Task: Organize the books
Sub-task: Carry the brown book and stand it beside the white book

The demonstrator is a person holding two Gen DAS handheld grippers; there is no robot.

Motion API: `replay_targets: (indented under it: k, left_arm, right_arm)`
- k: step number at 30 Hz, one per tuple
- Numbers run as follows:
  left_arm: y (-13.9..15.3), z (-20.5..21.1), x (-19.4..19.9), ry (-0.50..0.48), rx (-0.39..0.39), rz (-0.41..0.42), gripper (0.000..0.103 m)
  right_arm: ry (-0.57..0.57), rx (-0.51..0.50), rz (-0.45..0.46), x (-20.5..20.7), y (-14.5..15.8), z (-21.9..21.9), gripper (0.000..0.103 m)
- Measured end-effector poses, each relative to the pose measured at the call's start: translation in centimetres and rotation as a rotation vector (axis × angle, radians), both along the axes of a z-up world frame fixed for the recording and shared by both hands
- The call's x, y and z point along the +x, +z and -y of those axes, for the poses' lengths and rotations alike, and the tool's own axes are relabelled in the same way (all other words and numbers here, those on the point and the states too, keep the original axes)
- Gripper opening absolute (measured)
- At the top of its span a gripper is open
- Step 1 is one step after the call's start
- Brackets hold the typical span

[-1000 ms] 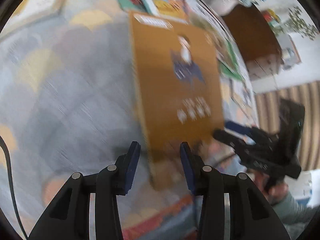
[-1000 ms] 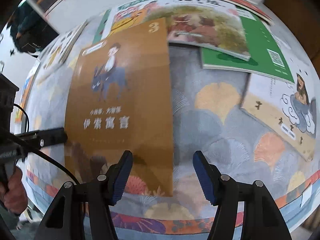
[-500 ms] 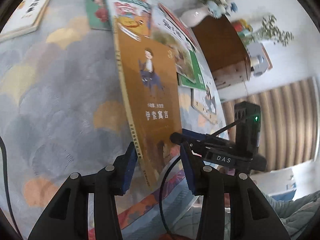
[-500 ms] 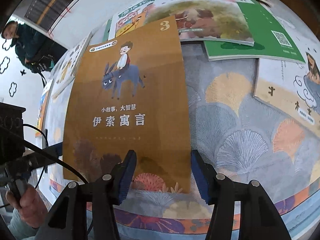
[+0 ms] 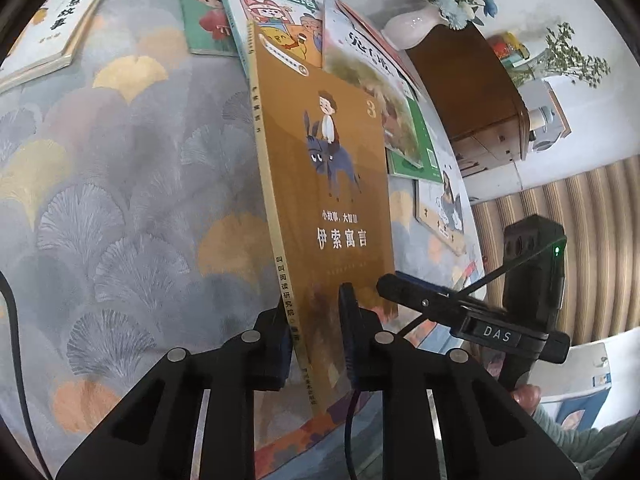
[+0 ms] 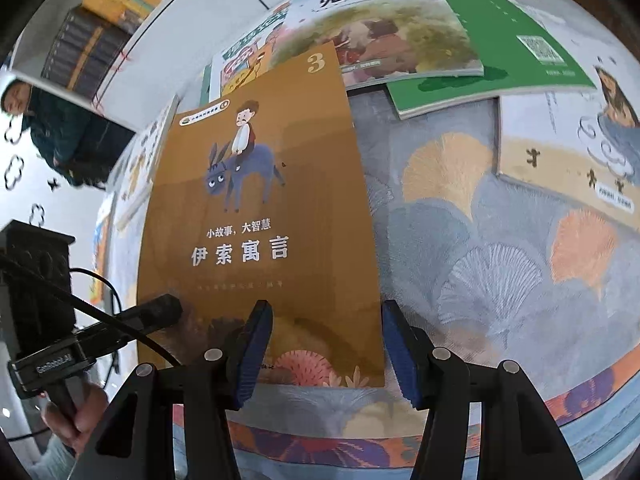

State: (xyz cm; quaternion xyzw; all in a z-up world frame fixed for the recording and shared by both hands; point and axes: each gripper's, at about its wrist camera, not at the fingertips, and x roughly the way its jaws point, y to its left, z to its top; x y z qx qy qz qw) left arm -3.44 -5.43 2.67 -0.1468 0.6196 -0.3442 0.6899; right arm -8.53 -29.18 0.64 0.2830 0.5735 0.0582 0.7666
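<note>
A brown book with a boy on a donkey on its cover [image 5: 336, 208] is tilted up off the patterned tablecloth. My left gripper [image 5: 316, 332] is shut on the brown book at its spine, near the bottom corner. The book fills the middle of the right wrist view [image 6: 256, 216]. My right gripper [image 6: 326, 348] is open, its fingers either side of the book's lower right edge, not pressing it. The right gripper also shows in the left wrist view [image 5: 440, 304], just right of the book.
Several other books lie on the tablecloth: a green one [image 6: 500, 52], a picture book [image 6: 380, 36], a cream one [image 6: 568, 160] at the right, a white one [image 5: 52, 32] at the far left. A wooden cabinet [image 5: 472, 92] and vase [image 5: 408, 28] stand beyond the table.
The left gripper's fingers have closed onto the brown book's spine edge and the book has tilted up from the cloth. The right gripper stays open at the book's lower edge.
</note>
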Motion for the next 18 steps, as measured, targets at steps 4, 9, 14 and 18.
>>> replay_targets:
  k: [4, 9, 14, 18]
  left_arm:
    - [-0.5, -0.2, 1.0, 0.016, -0.018, -0.043, 0.017]
    - [-0.7, 0.8, 0.8, -0.024, 0.038, -0.032, 0.017]
    - [-0.4, 0.9, 0.7, 0.012, -0.107, -0.102, 0.016]
    - [0.4, -0.2, 1.9, 0.072, -0.285, -0.199, 0.016]
  right_arm:
    - [-0.049, 0.081, 0.002, -0.6, -0.3, 0.6, 0.055]
    - [-0.142, 0.215, -0.001, -2.0, -1.1, 2.4, 0.055]
    - [-0.143, 0.273, -0.003, -2.2, -1.2, 2.4, 0.055]
    - [-0.152, 0.394, -0.02, -2.5, -2.0, 2.4, 0.058]
